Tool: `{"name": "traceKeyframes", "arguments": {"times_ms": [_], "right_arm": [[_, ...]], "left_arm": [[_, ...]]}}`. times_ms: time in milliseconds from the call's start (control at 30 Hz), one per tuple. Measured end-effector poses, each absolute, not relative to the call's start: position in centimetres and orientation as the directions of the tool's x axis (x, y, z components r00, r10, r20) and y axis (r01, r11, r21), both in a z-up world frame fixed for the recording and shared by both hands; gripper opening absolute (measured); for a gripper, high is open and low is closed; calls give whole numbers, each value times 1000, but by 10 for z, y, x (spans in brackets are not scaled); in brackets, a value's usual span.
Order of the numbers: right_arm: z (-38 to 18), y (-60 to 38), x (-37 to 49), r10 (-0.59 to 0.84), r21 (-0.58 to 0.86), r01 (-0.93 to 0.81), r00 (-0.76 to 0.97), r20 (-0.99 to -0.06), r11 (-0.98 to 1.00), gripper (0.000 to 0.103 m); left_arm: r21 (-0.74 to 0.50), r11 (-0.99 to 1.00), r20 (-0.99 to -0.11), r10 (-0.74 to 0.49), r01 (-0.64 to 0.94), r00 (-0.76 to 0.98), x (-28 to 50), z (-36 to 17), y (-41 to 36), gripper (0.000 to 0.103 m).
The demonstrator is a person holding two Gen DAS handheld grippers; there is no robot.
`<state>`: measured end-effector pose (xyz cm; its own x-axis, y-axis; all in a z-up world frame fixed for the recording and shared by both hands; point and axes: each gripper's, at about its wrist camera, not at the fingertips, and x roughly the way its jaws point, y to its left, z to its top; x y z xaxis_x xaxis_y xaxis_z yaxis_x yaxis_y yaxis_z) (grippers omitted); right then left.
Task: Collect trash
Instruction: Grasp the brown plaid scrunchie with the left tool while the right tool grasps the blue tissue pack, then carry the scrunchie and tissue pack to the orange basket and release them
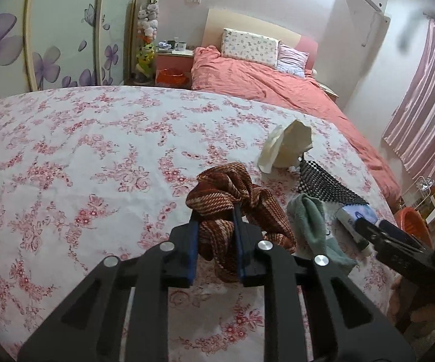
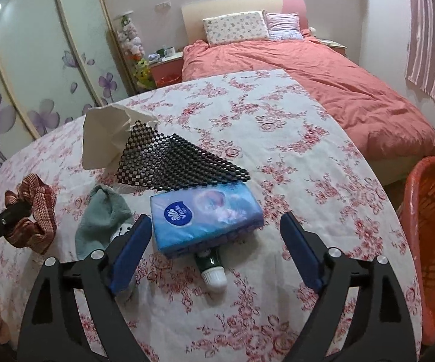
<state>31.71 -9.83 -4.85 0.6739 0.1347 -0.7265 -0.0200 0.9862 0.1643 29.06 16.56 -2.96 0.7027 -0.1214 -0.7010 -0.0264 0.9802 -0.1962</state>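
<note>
Currently catalogued: left gripper [image 1: 216, 226] was closed on the brown striped scrunchie [image 1: 235, 193], its blue pads pinching one bunched fold while the rest of the loop drooped toward the floral cloth of the desk [image 1: 66, 157], near the desk's right side. Right gripper [image 2: 216, 259] stood wide open and empty, its jaws flanking the blue tissue pack [image 2: 205, 220]. Orange basket [image 2: 431, 241] sat off the desk's right edge, the likely destination. Handling note, as judgement: keep the pinch firm, lift until the hanging loop clears the green cloth [image 2: 103, 220] just beside it, then carry rightward above the tissue pack and black mesh mat [image 2: 175, 163]. Orientation: the scrunchie's long axis ran roughly away from the left gripper, toward the crumpled white paper [image 1: 287, 147]; being a soft ring, it had no true pointing end.
</note>
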Motion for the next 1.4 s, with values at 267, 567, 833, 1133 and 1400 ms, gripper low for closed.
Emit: {"name": "traceKeyframes", "arguments": {"times_ms": [267, 567, 833, 1133, 1400], "right_arm": [[-54, -99, 325, 158, 175, -39, 653, -741, 984, 78], [-45, -105, 305, 165, 177, -51, 672, -722, 983, 76], [-29, -118, 277, 148, 158, -54, 720, -677, 986, 75], [-2, -152, 244, 98, 184, 14, 804, -586, 983, 75], [15, -187, 213, 31, 208, 91, 856, -516, 974, 75]], "left_arm": [[-197, 980, -706, -127, -20, 696, 291, -31, 162, 20], [-194, 981, -700, -129, -14, 702, 285, -27, 158, 20], [-196, 980, -685, -150, 17, 713, 276, -17, 145, 20], [-200, 976, -658, -198, 85, 726, 265, 0, 118, 20], [-214, 961, -634, -273, 174, 723, 253, 16, 78, 20]]}}
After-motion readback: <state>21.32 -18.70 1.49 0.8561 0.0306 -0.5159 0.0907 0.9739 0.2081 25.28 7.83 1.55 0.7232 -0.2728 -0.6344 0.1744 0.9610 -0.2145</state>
